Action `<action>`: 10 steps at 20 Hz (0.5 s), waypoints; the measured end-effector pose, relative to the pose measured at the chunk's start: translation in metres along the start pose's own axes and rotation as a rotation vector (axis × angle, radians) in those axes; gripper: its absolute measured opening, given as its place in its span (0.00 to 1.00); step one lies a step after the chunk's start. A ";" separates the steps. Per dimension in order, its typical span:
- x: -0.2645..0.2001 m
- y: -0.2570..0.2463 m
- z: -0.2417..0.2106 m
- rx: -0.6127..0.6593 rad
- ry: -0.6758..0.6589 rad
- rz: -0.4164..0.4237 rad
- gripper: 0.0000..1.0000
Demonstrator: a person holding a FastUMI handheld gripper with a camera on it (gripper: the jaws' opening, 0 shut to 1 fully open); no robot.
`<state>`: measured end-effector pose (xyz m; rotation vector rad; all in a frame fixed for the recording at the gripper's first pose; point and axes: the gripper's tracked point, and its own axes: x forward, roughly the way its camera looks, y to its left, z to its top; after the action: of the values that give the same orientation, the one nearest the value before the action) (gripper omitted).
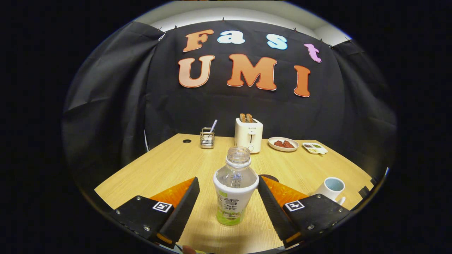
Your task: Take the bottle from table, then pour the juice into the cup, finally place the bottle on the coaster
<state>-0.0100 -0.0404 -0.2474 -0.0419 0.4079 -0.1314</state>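
Note:
A clear, uncapped plastic bottle (233,190) with a white and green label stands upright on the wooden table (169,165), a little green juice at its bottom. My gripper (227,179) is open around it. The right finger lies close against the bottle's shoulder, while the left finger stands a small gap away. A white cup (332,187) with a pale blue inside sits to the right, just beyond the right finger. A dark round coaster (270,176) peeks out behind the right fingertip, mostly hidden.
At the back of the table stand a white toaster (249,135) with two slices of toast, a wire holder (207,137) with a straw, a plate of food (283,144) and a small divided dish (315,148). A small dark hole (186,141) lies far left.

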 end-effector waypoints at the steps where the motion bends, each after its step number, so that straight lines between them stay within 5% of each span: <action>1: 0.004 0.001 -0.007 0.000 0.010 0.003 1.00; 10: 0.027 0.005 -0.051 -0.005 0.088 -0.009 1.00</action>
<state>-0.0052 -0.0403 -0.3053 -0.0431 0.4957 -0.1414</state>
